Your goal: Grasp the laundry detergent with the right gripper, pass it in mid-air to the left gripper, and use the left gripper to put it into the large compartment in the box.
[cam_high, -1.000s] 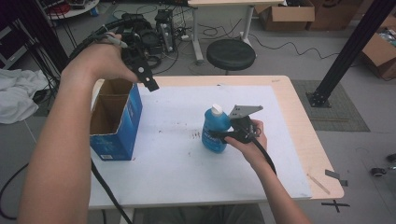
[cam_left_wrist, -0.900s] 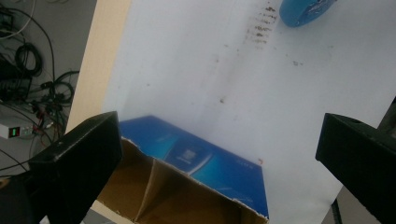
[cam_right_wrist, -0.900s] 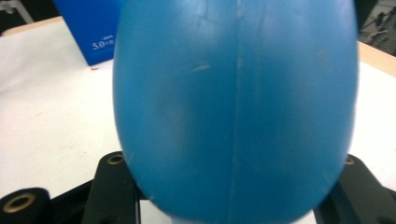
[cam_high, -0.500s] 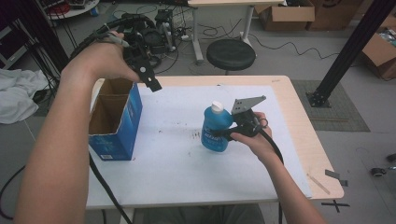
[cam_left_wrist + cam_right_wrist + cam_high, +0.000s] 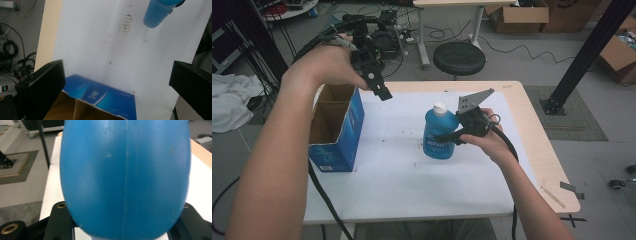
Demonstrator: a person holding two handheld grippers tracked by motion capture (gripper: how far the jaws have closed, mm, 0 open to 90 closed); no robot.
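A blue plastic bottle [image 5: 440, 134] with a white cap hangs upright a little above the white sheet, and my right gripper [image 5: 447, 139] is shut on its body from the right. In the right gripper view the bottle [image 5: 125, 177] bulges between the two black jaws of the right gripper [image 5: 125, 220]. My left gripper [image 5: 382, 92] hovers open over the far right corner of an open blue cardboard box [image 5: 337, 135]. In the left gripper view the left gripper [image 5: 117, 82] has wide-apart jaws framing the box rim [image 5: 100, 93], with the bottle's base [image 5: 157, 12] farther off.
The wooden table [image 5: 532, 125] carries a white sheet [image 5: 412, 175] with small dark smudges. Behind the table stand a black stool [image 5: 459, 58] and tangled cables. A black frame post [image 5: 587, 55] rises at the right, and a white cloth [image 5: 229, 107] lies at the left.
My right gripper has risen a little with the blue bottle in it and drifted slightly away from me. The left gripper has stayed over the box.
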